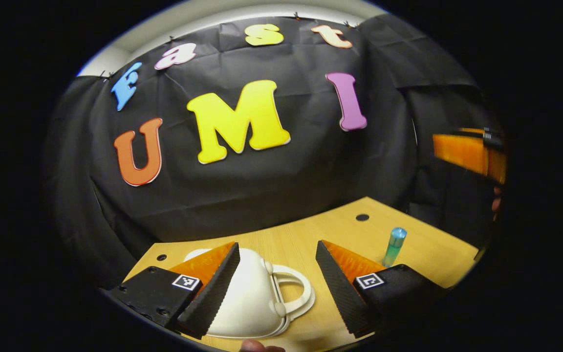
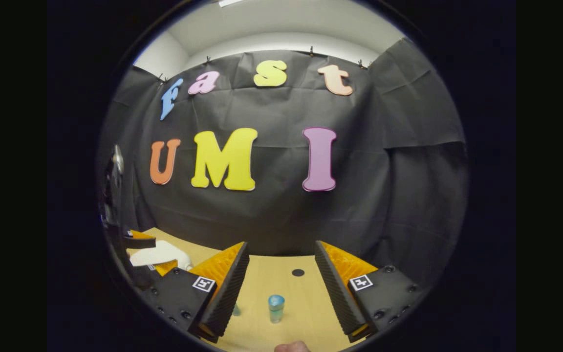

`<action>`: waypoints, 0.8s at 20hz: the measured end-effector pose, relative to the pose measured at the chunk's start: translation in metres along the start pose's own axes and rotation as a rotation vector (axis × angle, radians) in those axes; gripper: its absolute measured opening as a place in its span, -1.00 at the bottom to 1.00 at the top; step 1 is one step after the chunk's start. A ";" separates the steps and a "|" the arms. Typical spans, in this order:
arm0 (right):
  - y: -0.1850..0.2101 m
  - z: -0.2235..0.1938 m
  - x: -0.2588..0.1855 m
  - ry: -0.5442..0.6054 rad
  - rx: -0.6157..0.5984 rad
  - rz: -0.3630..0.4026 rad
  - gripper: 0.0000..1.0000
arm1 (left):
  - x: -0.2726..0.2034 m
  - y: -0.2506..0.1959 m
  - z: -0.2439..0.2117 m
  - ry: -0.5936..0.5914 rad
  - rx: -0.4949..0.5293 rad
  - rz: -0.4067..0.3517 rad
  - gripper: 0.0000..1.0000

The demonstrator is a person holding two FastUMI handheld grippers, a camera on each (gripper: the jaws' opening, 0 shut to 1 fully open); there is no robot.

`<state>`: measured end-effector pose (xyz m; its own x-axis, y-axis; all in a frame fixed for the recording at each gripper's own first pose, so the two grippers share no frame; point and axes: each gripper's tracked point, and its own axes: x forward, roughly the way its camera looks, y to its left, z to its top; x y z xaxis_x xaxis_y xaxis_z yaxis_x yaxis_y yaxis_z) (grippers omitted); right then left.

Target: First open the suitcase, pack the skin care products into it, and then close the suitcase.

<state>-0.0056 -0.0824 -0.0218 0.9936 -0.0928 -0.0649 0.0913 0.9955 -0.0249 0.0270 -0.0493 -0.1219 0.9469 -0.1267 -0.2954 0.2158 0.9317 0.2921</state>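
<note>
You are holding the left claw (image 1: 277,274) spread, its fingers hanging above the white suitcase (image 1: 252,298), which is lying shut on the wooden surface (image 1: 423,249) with its handle facing the gap. You are holding the right claw (image 2: 281,283) spread too, pinching nothing. The blue skin care bottle (image 2: 276,308) is standing upright on the surface between its fingers.

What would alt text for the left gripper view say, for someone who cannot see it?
The left gripper hovers open over a closed white suitcase with its handle showing between the fingers, on a wooden table. A small blue bottle stands upright to the right, before a black cloth wall.
</note>
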 end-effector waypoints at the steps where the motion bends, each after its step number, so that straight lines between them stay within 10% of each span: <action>1: -0.007 -0.002 -0.001 0.003 -0.004 -0.013 0.60 | 0.005 -0.005 -0.010 0.022 0.058 -0.013 1.00; 8: -0.039 -0.012 -0.007 0.024 0.001 -0.068 0.61 | 0.027 -0.029 -0.107 0.295 0.434 -0.122 0.97; 16: -0.057 -0.026 -0.014 0.043 0.010 -0.107 0.62 | 0.052 -0.024 -0.135 0.400 0.627 -0.108 0.80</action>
<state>-0.0263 -0.1385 -0.0458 0.9743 -0.1992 -0.1053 0.1977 0.9800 -0.0241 0.0392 -0.0321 -0.2668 0.7799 0.0387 -0.6247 0.5109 0.5372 0.6711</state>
